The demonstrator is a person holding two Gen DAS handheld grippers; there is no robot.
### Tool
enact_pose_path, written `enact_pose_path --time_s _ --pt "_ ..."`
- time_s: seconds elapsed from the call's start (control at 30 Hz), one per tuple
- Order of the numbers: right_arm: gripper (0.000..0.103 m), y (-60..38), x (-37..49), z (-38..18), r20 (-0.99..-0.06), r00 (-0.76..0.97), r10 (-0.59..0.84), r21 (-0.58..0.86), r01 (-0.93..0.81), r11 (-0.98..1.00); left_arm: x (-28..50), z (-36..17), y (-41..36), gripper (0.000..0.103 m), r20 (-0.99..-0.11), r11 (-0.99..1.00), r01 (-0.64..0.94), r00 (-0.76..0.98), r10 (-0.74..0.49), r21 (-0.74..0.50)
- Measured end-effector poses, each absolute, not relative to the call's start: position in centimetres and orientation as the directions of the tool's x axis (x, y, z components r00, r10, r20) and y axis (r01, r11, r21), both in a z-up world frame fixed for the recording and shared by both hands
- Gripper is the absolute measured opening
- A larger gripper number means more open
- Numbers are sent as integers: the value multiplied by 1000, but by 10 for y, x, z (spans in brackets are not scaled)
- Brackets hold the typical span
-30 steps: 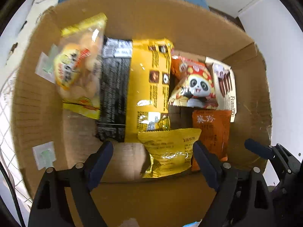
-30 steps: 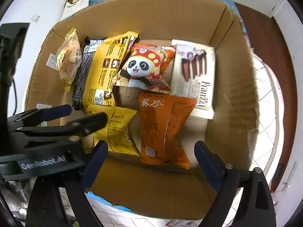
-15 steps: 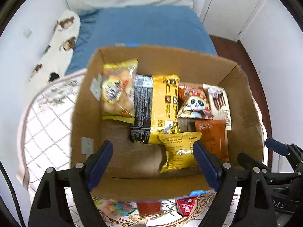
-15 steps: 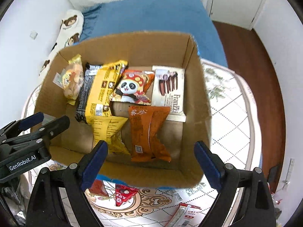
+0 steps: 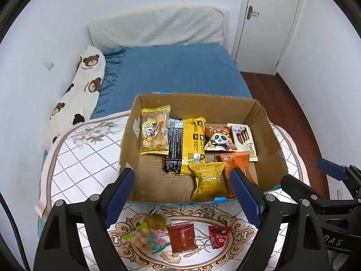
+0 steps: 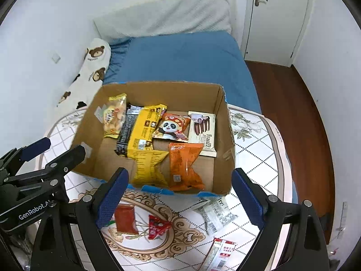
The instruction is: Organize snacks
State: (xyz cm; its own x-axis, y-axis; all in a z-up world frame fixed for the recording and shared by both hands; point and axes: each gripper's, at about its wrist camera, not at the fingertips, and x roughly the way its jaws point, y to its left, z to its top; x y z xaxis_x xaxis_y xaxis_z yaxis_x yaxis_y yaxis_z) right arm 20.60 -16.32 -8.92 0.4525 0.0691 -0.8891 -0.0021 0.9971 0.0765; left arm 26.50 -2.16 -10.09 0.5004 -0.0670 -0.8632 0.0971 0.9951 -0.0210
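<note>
With both claws spread and empty, the left claw (image 5: 182, 194) and right claw (image 6: 180, 194) above the box (image 5: 268, 158), we should drop squarely onto a red packet (image 5: 182, 237) lying just before the box on the desk (image 5: 85, 158).

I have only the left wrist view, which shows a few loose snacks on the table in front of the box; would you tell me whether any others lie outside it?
Observer: Yes. The right wrist view shows a white and silver packet on the tablecloth, just in front of the near right corner of the cardboard box.
Operator: Thank you. Is that the only one I am missing?
Observer: No. A red and white packet lies nearer still, at the bottom edge of that view, apart from the white and silver one.
</note>
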Motion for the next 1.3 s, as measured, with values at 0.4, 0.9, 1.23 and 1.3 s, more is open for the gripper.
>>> enact_pose_path --time_s 0.4,0.9,1.23,1.3 --pt "94 -174 152 -78 -855 496 154 199 40 979 215 -83 -8 86 -826 999 54 563 -34 -4" --pt "94 -263 80 -280 -986 133 104 146 362 921 212 -292 7 86 -996 998 -24 69 -56 -58" --pt "71 -268 69 -347 -999 5 46 44 371 928 232 -347 -31 56 -1000 998 58 21 7 8" --pt "58 -260 67 -346 -999 21 36 41 343 938 228 -347 -31 53 -999 999 53 33 7 9"
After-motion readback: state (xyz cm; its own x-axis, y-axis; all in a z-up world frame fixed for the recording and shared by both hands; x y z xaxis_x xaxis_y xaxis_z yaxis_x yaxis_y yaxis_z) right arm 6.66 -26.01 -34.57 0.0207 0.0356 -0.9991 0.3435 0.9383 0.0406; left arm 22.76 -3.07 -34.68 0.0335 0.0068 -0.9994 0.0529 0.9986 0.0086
